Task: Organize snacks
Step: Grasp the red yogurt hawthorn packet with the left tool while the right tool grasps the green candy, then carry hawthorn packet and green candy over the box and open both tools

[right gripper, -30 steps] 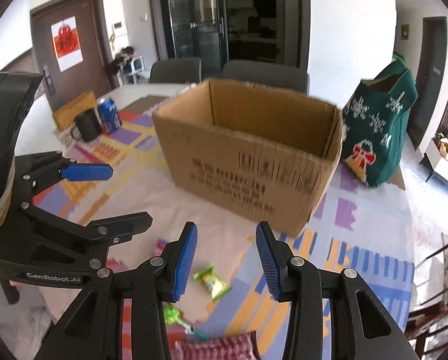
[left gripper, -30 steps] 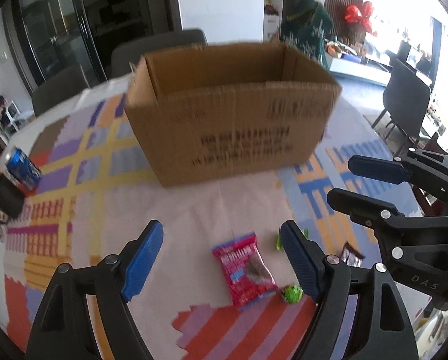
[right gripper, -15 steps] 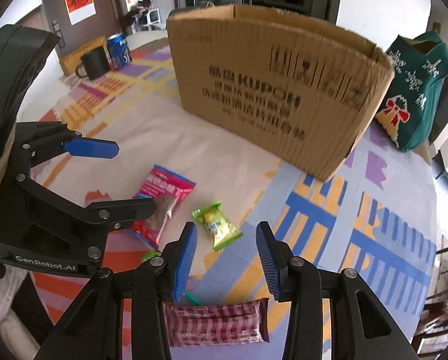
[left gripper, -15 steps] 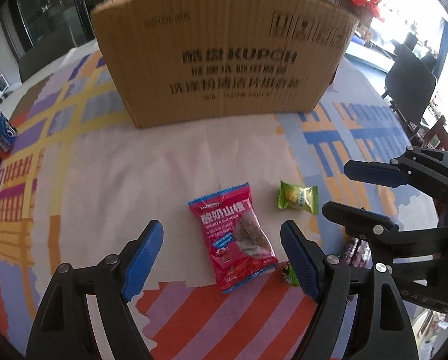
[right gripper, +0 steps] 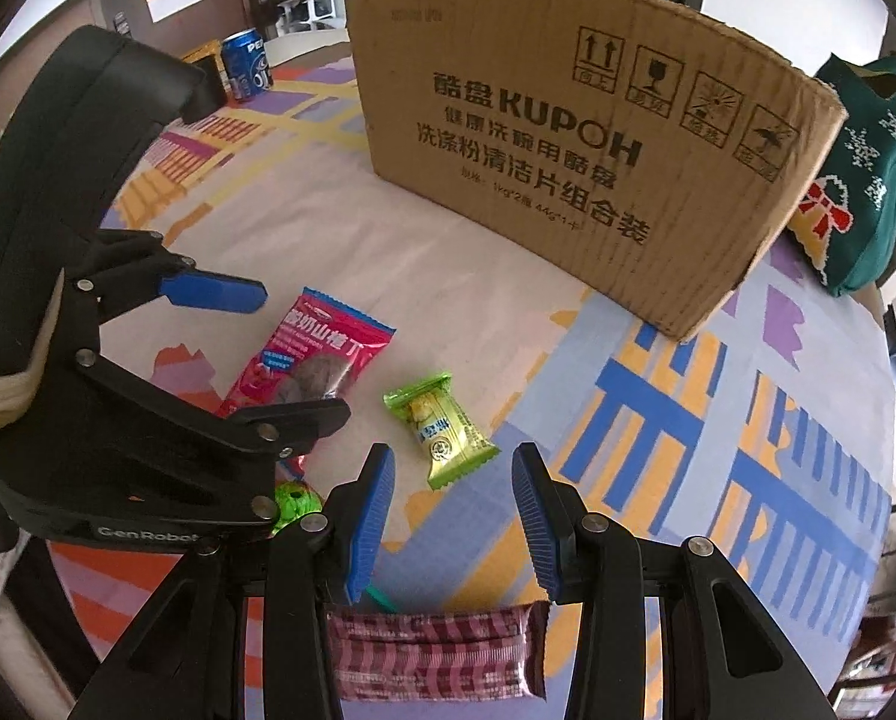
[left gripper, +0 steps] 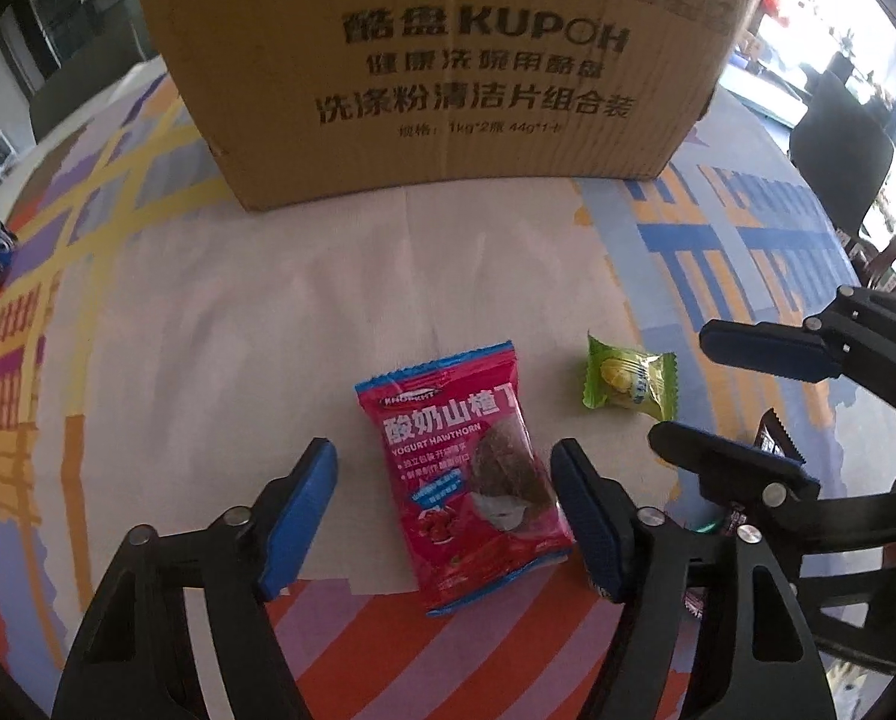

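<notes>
Before the cardboard box (left gripper: 441, 66), our left gripper (left gripper: 444, 507), jaws just narrowing, straddles the red hawthorn packet (left gripper: 469, 495) ungripped, while our right gripper (right gripper: 454, 516) hangs part-open, empty, near the green candy (right gripper: 441, 429).

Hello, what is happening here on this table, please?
A person holds two grippers low over a table with a patterned cloth, sorting snacks near a cardboard box. The left gripper has its jaws either side of a red hawthorn snack packet and has just been closing, with no grip yet. The right gripper is open above a green candy. A checked pink packet lies nearer. Nothing is lifted yet.
</notes>
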Demonstrator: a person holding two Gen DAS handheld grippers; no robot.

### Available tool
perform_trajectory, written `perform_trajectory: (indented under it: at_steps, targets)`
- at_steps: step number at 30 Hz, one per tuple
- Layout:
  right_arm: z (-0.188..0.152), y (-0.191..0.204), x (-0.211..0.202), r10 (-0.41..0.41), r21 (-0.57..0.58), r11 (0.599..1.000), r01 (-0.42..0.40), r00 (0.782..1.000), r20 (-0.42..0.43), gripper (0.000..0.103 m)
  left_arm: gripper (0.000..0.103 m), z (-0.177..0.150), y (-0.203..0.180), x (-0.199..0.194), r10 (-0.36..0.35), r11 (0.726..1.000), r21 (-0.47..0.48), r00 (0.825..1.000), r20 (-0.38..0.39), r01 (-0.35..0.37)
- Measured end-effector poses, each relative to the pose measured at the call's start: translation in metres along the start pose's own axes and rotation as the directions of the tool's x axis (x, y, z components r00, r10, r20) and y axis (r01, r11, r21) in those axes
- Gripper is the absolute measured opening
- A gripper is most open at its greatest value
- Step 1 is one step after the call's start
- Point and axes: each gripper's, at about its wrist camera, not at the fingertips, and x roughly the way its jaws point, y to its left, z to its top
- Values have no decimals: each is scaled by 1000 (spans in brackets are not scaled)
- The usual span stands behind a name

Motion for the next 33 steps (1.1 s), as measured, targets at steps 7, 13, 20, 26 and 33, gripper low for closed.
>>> perform_trajectory:
  at_steps: [7, 13, 20, 26, 33]
  targets:
    - [9, 0, 17, 23, 8, 1000, -23, 1000, -17, 42, 44, 1, 10, -1, -17, 1000, -12, 1000, 11, 17]
    - [15, 5, 23, 29, 18, 999, -29, 999, -18, 42, 42, -1, 18, -4, -43, 998, -39, 999, 16, 43]
    - [21, 9, 35, 21, 19, 1000, -20, 998, -52, 28, 42, -3, 20, -12, -64, 997, -50, 997, 45, 66]
    - [22, 11, 30, 13, 56, 998, -11, 999, -34, 23, 42, -6, 23, -25, -66, 996, -49, 994, 88, 71]
    - [21, 15, 5, -17, 110, 994, 13, 999, 38, 23, 42, -7, 28, -45, -79, 994, -57, 986, 145, 88]
